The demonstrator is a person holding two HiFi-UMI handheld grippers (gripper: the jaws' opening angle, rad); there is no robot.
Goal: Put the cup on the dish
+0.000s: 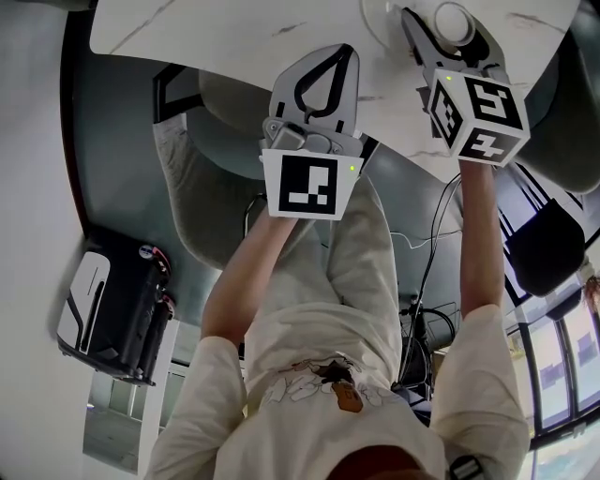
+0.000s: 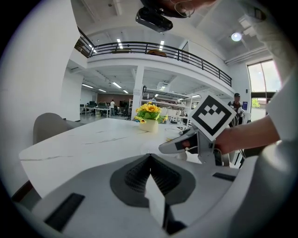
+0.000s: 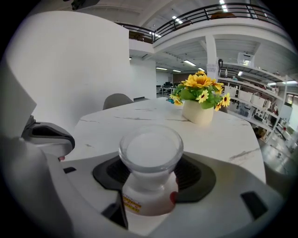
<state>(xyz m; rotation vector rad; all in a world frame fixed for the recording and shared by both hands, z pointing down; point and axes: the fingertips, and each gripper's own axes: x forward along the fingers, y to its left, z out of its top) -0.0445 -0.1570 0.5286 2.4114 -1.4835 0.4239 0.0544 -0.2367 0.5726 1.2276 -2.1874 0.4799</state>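
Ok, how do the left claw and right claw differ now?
The left claw is shut on nothing, jaws meeting; the right claw is shut on a clear glass cup, jaws held apart. The left claw sits nearer the edge of the white marble table, the right claw farther in. Both carry marker cubes.

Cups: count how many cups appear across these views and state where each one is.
1. The clear cup is gripped between the jaws of the right gripper, over the white table. Other cups may lie outside the views.
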